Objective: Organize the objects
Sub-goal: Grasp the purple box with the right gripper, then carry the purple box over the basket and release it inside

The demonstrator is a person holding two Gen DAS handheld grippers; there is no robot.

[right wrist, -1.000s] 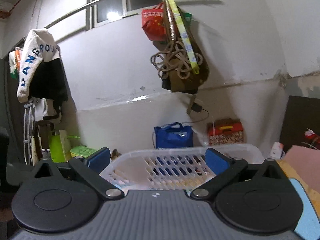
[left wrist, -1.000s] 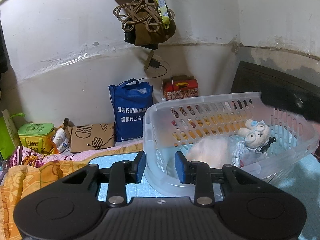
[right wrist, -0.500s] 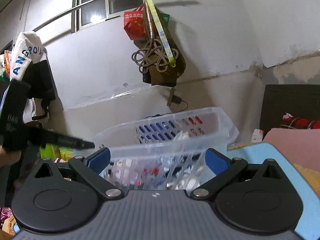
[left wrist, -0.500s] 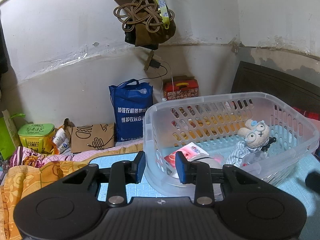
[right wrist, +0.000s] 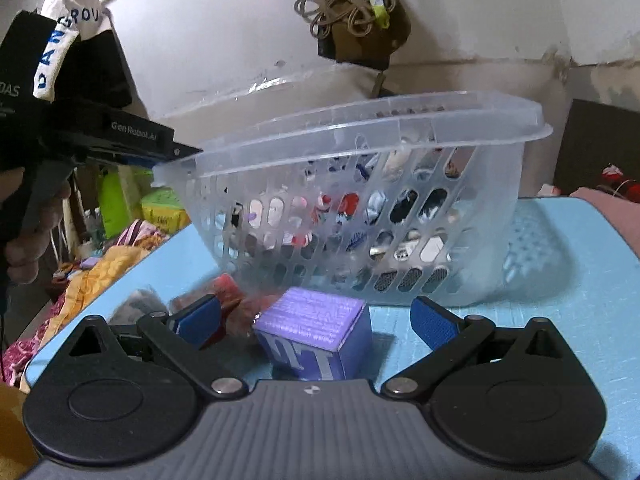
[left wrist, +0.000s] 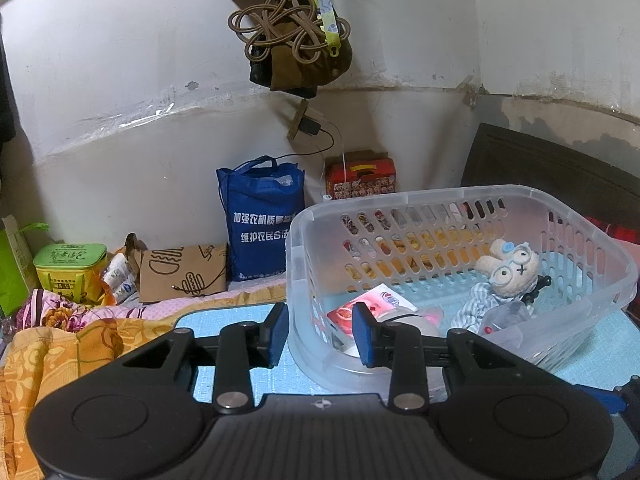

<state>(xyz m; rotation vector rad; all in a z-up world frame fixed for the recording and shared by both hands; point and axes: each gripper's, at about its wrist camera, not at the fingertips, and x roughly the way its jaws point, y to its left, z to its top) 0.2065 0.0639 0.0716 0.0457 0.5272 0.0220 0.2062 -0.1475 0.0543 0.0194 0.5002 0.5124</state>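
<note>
A clear plastic basket (left wrist: pixel 592 248) stands on a light blue table (left wrist: pixel 224 316). In it lie a plush toy with glasses (left wrist: pixel 512 272), a red and white packet (left wrist: pixel 376 304) and other small items. My left gripper (left wrist: pixel 320 332) is shut on the basket's near left rim; the right wrist view shows its fingertips (right wrist: pixel 176 152) on the basket's rim (right wrist: pixel 360 120). My right gripper (right wrist: pixel 316 320) is open and low over the table, with a purple box (right wrist: pixel 316 332) between its fingers. Red and grey items (right wrist: pixel 224 296) lie left of the box, blurred.
Against the wall stand a blue bag (left wrist: pixel 264 216), a red box (left wrist: pixel 360 176), a brown paper bag (left wrist: pixel 180 272) and a green tin (left wrist: pixel 70 268). A floral cloth (left wrist: pixel 52 340) lies left of the table. Cords and a bag (left wrist: pixel 296 32) hang above.
My right gripper has dropped from above the basket to the table in front of it, onto the purple box. A red and white packet now lies in the basket. The left gripper stayed put.
</note>
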